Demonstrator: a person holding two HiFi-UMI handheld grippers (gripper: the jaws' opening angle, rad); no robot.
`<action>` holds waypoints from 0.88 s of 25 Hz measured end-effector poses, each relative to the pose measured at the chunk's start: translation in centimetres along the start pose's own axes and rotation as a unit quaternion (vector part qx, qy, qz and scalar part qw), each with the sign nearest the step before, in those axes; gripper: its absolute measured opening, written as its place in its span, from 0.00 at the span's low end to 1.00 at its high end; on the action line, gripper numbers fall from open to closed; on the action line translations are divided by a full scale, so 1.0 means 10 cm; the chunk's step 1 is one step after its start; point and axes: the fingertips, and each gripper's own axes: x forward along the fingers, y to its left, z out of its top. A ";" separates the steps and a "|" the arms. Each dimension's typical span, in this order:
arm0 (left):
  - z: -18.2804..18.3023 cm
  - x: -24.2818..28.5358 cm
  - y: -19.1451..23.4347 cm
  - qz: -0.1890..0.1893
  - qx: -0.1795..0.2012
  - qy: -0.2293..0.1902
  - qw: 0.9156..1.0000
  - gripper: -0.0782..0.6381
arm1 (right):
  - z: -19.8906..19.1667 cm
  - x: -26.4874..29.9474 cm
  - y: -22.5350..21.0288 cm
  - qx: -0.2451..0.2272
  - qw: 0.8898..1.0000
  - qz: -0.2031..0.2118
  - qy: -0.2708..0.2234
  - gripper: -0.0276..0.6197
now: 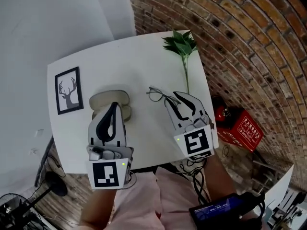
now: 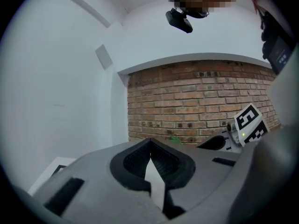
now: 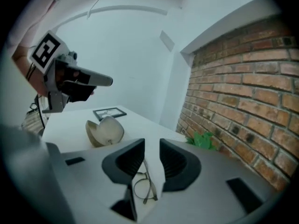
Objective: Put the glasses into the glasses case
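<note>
Head view, table: a white table (image 1: 139,56) in a corner between a white wall and a brick wall (image 1: 230,32).
Head view, glasses: they lie on the table (image 1: 158,96), just in front of the right tongs (image 1: 178,101), outside the case.
Head view, case: the beige glasses case (image 1: 108,97) lies open, left of the glasses; the tip of the left tongs (image 1: 114,104) is over it.
Head view, other things: a framed deer picture (image 1: 68,90) at the left, a green plant (image 1: 181,44) at the far edge, a red box (image 1: 240,128) on the floor.
Left gripper view, tongs: the two jaws meet at the tips and nothing is between them; behind them is the brick wall.
Right gripper view, tongs: the jaws stand apart and do not press on anything.
Right gripper view, glasses: they are seen through the gap (image 3: 145,188), flat on the table, with one arm reaching up between the jaws.
Right gripper view, case: it lies open, farther back and to the left (image 3: 105,130), near the picture.
</note>
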 end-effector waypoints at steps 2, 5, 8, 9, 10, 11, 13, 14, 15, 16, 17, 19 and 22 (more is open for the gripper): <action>-0.08 0.10 0.02 -0.004 -0.007 0.008 1.000 0.12 | -0.22 0.12 0.02 -0.005 1.000 0.017 0.025 0.20; -0.21 0.24 0.03 -0.016 -0.012 0.017 1.000 0.12 | -0.54 0.26 0.04 -0.015 0.997 0.036 0.068 0.19; -0.35 0.34 0.01 -0.027 -0.013 0.030 0.999 0.12 | -0.81 0.35 0.06 -0.017 0.994 0.046 0.102 0.17; -0.39 0.36 0.00 -0.030 -0.016 0.035 0.999 0.12 | -0.89 0.37 0.07 -0.013 0.993 0.048 0.108 0.17; -0.44 0.37 -0.01 -0.032 -0.019 0.040 0.998 0.12 | -0.96 0.38 0.08 -0.010 0.992 0.050 0.116 0.17; -0.48 0.39 -0.01 -0.033 -0.022 0.045 0.998 0.12 | -1.02 0.39 0.08 -0.010 0.991 0.051 0.124 0.17; -0.54 0.41 -0.02 -0.034 -0.024 0.050 0.998 0.12 | -1.10 0.42 0.08 -0.014 0.989 0.052 0.138 0.16; -0.56 0.42 -0.02 -0.035 -0.025 0.052 0.998 0.12 | -1.13 0.44 0.08 -0.016 0.988 0.052 0.143 0.16; -0.58 0.43 -0.02 -0.035 -0.025 0.054 0.998 0.12 | -1.16 0.45 0.08 -0.017 0.988 0.052 0.147 0.15; -0.60 0.43 -0.02 -0.036 -0.026 0.056 0.997 0.12 | -1.19 0.46 0.07 -0.017 0.987 0.052 0.151 0.15; -0.61 0.43 -0.03 -0.036 -0.027 0.058 0.997 0.12 | -1.21 0.47 0.07 -0.017 0.986 0.052 0.154 0.14; -0.65 0.43 -0.03 -0.038 -0.027 0.063 0.997 0.12 | -1.24 0.49 0.08 -0.020 0.985 0.057 0.161 0.13; -0.67 0.43 -0.03 -0.036 -0.027 0.065 0.997 0.12 | -1.26 0.51 0.09 -0.025 0.983 0.066 0.168 0.11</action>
